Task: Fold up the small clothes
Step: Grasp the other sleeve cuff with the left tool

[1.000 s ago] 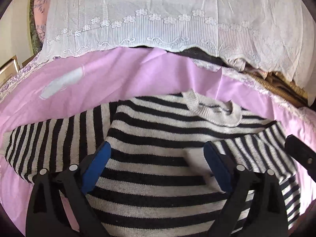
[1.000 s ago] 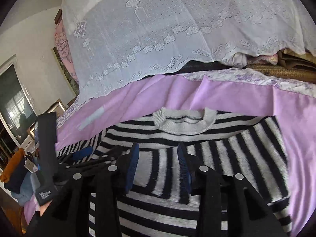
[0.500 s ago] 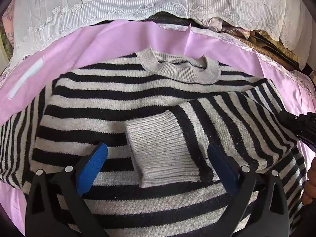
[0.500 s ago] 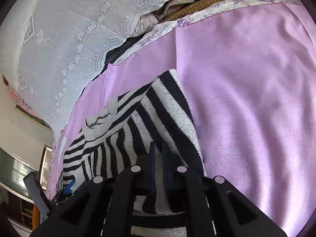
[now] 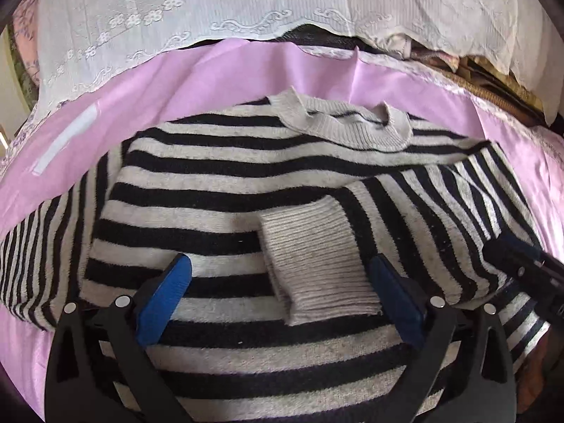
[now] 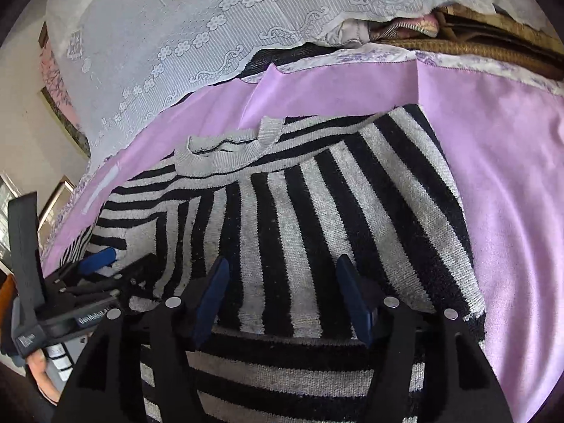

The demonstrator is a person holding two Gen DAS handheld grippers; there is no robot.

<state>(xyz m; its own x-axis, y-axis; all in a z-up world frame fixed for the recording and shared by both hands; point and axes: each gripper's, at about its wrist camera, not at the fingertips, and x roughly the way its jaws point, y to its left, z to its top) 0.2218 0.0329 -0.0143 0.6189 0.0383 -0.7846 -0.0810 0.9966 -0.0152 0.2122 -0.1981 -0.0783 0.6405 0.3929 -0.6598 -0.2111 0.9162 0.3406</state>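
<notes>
Two grippers hover over the striped sweater [image 5: 225, 183] on the pink sheet [image 5: 218, 70]: left gripper [image 5: 278, 278] wide apart, right gripper [image 6: 282, 282] opening, both empty. Soft, floppy knit; best pinched at the unfolded sleeve [image 5: 46, 246] edge.

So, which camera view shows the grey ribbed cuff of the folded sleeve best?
The left wrist view: the cuff lies whole and unobstructed on the sweater. In the right wrist view I cannot make the cuff out.

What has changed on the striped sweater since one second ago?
The right claw carried the right sleeve across the sweater, laid it there and is opening, now free of it. The left claw stayed wide open; the left sleeve stays unfolded on the pink sheet.
</notes>
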